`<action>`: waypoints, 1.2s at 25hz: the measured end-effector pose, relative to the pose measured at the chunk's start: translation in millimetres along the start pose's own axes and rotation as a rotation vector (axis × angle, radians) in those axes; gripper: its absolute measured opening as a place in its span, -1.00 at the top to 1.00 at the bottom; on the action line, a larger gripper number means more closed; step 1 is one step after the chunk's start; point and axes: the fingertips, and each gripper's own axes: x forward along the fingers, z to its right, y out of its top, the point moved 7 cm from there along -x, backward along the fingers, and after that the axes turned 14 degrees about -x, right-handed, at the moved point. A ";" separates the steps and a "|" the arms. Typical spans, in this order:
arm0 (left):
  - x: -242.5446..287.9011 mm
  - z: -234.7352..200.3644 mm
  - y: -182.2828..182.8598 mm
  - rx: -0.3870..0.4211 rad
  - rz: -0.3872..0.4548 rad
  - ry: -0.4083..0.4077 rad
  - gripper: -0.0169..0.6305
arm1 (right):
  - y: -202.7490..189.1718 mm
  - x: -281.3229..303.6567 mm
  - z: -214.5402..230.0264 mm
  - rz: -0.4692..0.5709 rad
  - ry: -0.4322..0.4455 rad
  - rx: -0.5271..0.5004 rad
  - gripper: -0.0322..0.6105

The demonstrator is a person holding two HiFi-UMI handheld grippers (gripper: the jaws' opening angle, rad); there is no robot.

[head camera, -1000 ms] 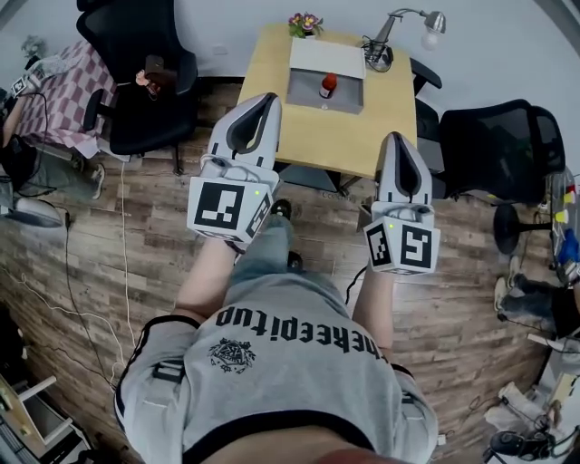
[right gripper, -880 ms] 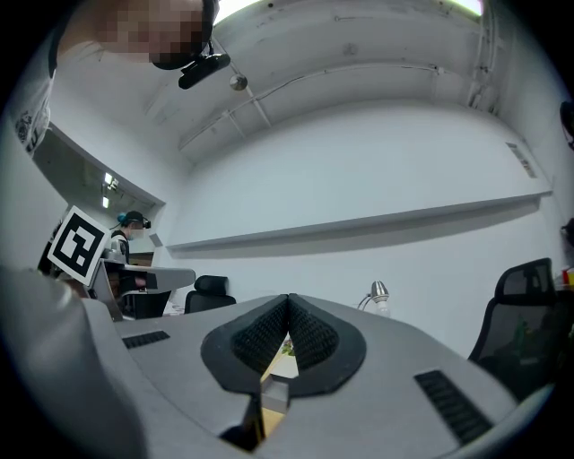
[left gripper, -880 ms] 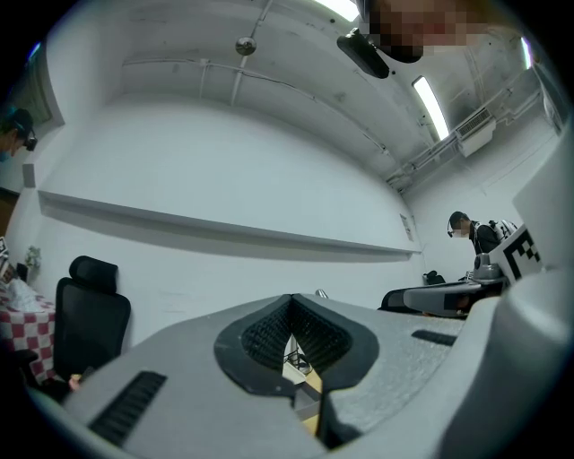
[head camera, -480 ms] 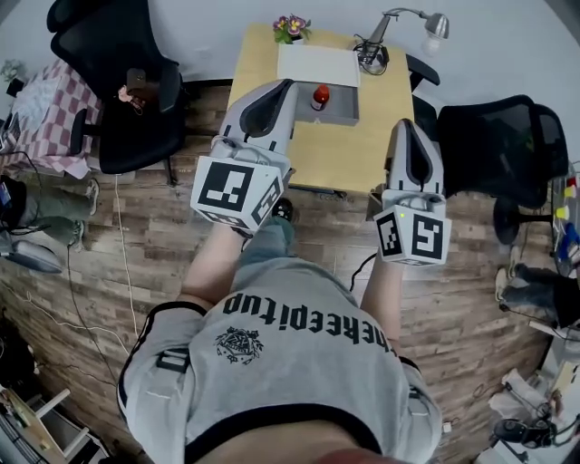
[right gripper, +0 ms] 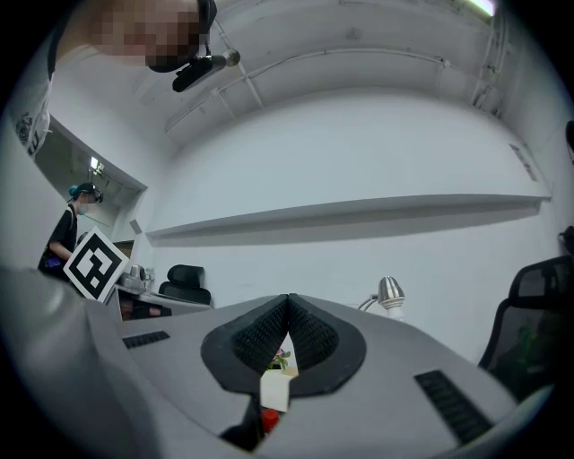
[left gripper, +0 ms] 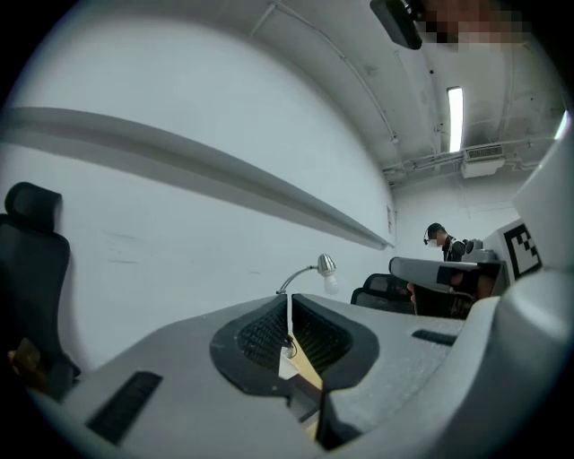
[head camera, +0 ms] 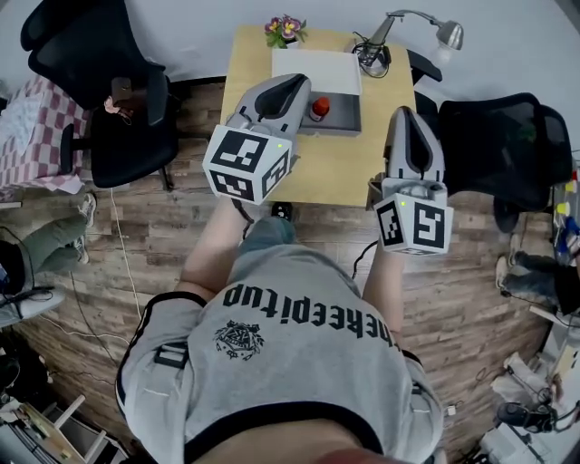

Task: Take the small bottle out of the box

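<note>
Small bottle [head camera: 319, 109]: red-capped, standing inside the open box [head camera: 351, 118] on the table [head camera: 362, 168].
Left gripper [head camera: 297, 82]: jaws closed on nothing, tips over the box's left side, beside the bottle.
Right gripper [head camera: 405, 114]: jaws closed, empty, right of the box.

Wooden table [head camera: 335, 172] | grey box [head camera: 345, 123], seemingly open | flower pot [head camera: 284, 27] | desk lamp [head camera: 373, 53]

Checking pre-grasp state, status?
Left gripper, right gripper: jaws shut, empty. Small bottle upright in open box, not gripped. Nothing blocking.
</note>
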 end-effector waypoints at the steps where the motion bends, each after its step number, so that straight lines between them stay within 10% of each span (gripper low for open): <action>1: 8.7 -5.6 -5.1 -0.007 -0.030 -0.006 0.93 | -4.2 6.6 0.8 -0.008 0.000 0.004 0.89; 18: 104.7 -75.2 -127.6 -0.004 -0.585 -0.074 0.34 | -62.3 68.1 0.8 -0.184 -0.028 0.046 0.89; 30: 143.1 -91.7 -182.6 0.019 -0.750 -0.067 0.29 | -84.6 73.1 19.2 -0.264 -0.098 0.049 0.89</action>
